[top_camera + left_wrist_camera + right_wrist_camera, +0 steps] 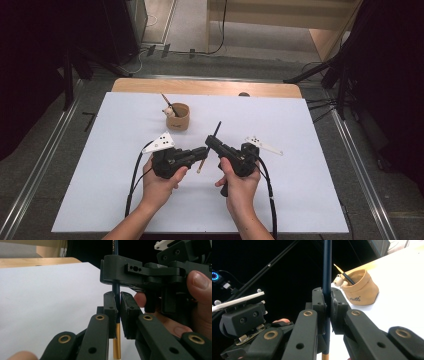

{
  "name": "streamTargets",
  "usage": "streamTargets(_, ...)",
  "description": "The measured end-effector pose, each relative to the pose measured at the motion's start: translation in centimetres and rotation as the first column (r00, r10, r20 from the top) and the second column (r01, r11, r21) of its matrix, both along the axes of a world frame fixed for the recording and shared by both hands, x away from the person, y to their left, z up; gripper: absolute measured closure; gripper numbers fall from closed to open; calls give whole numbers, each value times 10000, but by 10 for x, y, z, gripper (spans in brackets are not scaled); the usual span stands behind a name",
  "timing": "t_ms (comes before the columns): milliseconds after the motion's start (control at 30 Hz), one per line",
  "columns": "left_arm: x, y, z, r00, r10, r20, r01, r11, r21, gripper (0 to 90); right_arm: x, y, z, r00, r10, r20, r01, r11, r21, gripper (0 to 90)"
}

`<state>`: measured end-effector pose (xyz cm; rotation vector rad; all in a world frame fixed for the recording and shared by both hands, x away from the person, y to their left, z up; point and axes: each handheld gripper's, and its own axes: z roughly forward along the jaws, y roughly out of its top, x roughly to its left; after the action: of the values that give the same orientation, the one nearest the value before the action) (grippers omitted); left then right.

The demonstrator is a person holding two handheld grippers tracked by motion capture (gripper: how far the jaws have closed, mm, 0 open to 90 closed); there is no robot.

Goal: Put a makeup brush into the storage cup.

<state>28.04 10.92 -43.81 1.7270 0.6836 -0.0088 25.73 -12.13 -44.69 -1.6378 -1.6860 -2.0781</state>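
Gripping one pencil [209, 146] mid-table, both tongs (edges well apart).

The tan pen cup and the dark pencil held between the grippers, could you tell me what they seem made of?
Tan pen cup: soft matte leather or coated fabric, judging by its rolled, sagging rim. Dark pencil: probably lacquered wood, glossy, with a gold band.

Even overhead light brightens my white table [300, 200], almost shadowless; the surroundings fall black. In my gripper views the nearest jaws look soft.
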Motion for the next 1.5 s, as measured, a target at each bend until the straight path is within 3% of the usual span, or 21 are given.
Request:
streamTargets(100, 0, 1, 1, 9998, -140, 111, 139, 9999, 20, 782, 0, -1, 2, 9996, -113, 247, 118, 9997, -210, 853)
streamTargets(333, 2, 10, 7, 9995, 93, 313, -98, 9998, 157, 745, -2, -6, 8, 9956, -475, 807, 564, 9921, -1118, 854)
streamTargets(500, 5, 17, 12, 9993, 221, 293, -225, 9996, 156, 727, -5, -4, 14, 9881, -510, 1449, 834, 9703, -2270, 853)
streamTargets(667, 7, 23, 18, 9989, 361, 292, -366, 9992, 151, 712, -6, -1, 17, 9832, -363, 1790, 904, 9483, -3041, 853)
streamTargets(800, 9, 28, 22, 9988, 372, 333, -381, 9989, 268, 692, -6, 3, 16, 9800, -221, 1979, 960, 9232, -3721, 853)
streamTargets(1133, 15, 36, 30, 9994, 341, 15, -341, 9979, 544, 671, -7, 16, 12, 9699, 574, 2367, 725, 8597, -5055, 854)
streamTargets(1367, 17, 39, 36, 9995, 90, -308, -64, 9964, 841, 670, -9, 24, 11, 9626, 1006, 2515, 682, 8086, -5843, 854)
streamTargets(1400, 18, 39, 37, 9994, 86, -333, -54, 9955, 948, 670, -9, 25, 10, 9602, 1144, 2548, 657, 7941, -6042, 854)
streamTargets(1500, 18, 40, 40, 9989, 52, -460, -1, 9938, 1115, 667, -9, 29, 10, 9577, 1469, 2475, 456, 7717, -6343, 854)
